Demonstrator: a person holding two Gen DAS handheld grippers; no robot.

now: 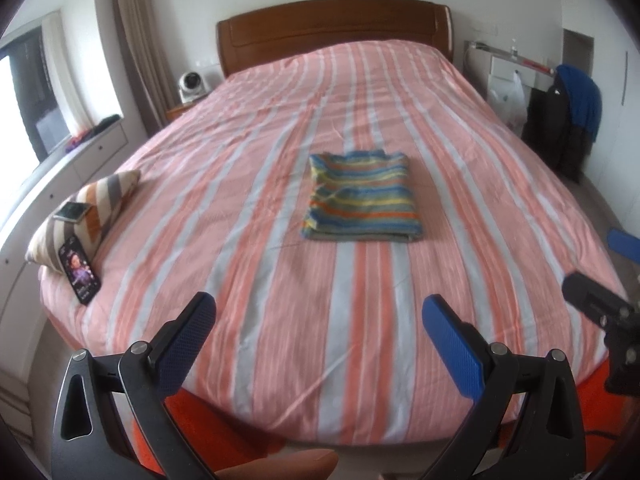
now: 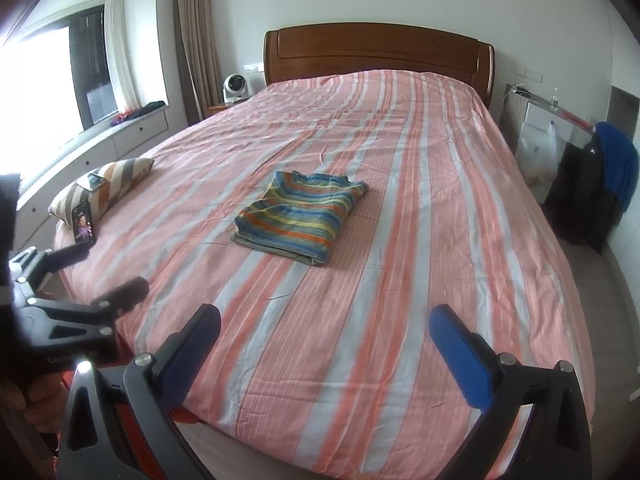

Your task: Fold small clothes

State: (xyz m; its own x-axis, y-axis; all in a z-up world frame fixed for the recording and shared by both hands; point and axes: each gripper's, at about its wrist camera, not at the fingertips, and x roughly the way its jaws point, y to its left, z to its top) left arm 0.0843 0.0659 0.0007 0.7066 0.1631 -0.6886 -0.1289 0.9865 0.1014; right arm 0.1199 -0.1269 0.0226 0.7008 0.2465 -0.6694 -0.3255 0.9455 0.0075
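Lying folded mid-bed on the pink-and-grey striped bedspread (image 1: 280, 320), well clear of both released grippers, left (image 1: 320, 320) and right (image 2: 326, 332): multicoloured striped knit garment (image 1: 362, 196), judged soft, light, limp, best pinched at near-edge corners.

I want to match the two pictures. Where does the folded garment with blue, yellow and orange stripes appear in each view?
Left wrist view: the folded striped garment lies near the picture's middle, seen square-on, on the pink striped bedspread.
Right wrist view: the same garment lies just left of the middle, turned diagonally.
Shared landmark: the brown wooden headboard stands at the far end of the bed in both views.
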